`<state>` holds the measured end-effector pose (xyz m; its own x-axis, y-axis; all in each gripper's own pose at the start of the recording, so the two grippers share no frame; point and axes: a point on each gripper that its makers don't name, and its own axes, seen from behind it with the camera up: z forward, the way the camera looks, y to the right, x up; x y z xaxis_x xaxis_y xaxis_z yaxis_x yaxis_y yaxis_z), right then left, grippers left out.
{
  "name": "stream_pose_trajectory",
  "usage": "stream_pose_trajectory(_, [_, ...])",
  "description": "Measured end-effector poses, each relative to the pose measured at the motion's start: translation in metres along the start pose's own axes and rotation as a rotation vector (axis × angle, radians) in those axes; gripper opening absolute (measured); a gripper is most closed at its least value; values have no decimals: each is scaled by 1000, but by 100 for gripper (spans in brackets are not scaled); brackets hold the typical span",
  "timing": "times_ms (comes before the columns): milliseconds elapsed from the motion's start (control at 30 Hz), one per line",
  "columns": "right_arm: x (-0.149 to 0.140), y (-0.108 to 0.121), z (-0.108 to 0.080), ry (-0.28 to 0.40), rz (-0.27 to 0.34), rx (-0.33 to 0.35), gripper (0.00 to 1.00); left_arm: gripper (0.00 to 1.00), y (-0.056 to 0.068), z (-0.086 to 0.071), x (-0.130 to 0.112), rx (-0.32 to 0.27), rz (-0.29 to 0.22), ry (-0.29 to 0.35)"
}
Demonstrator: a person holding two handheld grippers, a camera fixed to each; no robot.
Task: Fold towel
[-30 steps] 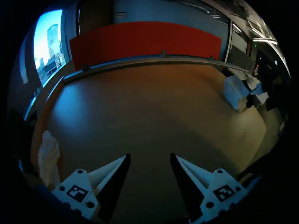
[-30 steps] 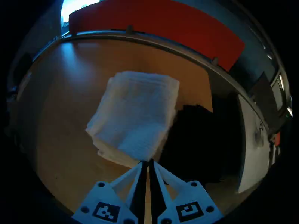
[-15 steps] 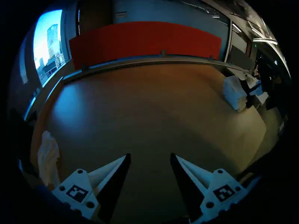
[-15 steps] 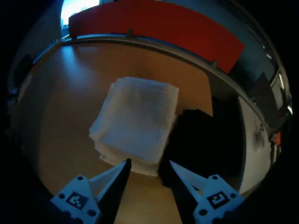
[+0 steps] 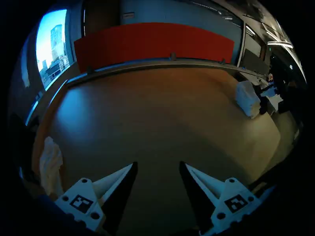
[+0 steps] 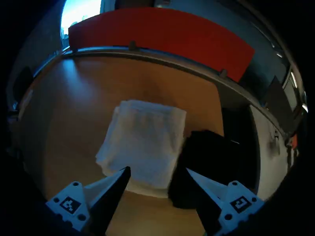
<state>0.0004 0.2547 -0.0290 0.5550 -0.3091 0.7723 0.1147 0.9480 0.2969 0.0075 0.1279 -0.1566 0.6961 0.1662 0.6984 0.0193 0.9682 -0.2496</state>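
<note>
The right gripper (image 6: 157, 169) has let go and drawn back, jaws wide, above the wooden table (image 6: 71, 102), where the towel (image 6: 143, 143) lies folded square near an edge; folding looks done. The left gripper (image 5: 158, 162) hovers well apart, jaws wide

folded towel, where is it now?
In the right gripper view the folded towel lies flat on the wooden table, just ahead of the open right claw, with a dark object beside its right edge.
</note>
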Motion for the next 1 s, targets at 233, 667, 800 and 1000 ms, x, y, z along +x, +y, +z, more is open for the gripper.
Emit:
stream_pose_trajectory(233, [19, -3, 7, 21, 4, 9, 100, 78, -4, -3, -1, 9, -6, 1])
stream_pose_trajectory(667, [57, -7, 23, 46, 1, 24, 100, 78, -14, -7, -2, 36, -23, -1])
stream_pose_trajectory(800, [67, -7, 29, 49, -5, 28, 100, 78, -18, -8, -3, 47, -30, -4])
stream_pose_trajectory(1000, [78, -8, 38, 52, -8, 31, 100, 78, -22, -10, -5, 59, -39, -8])
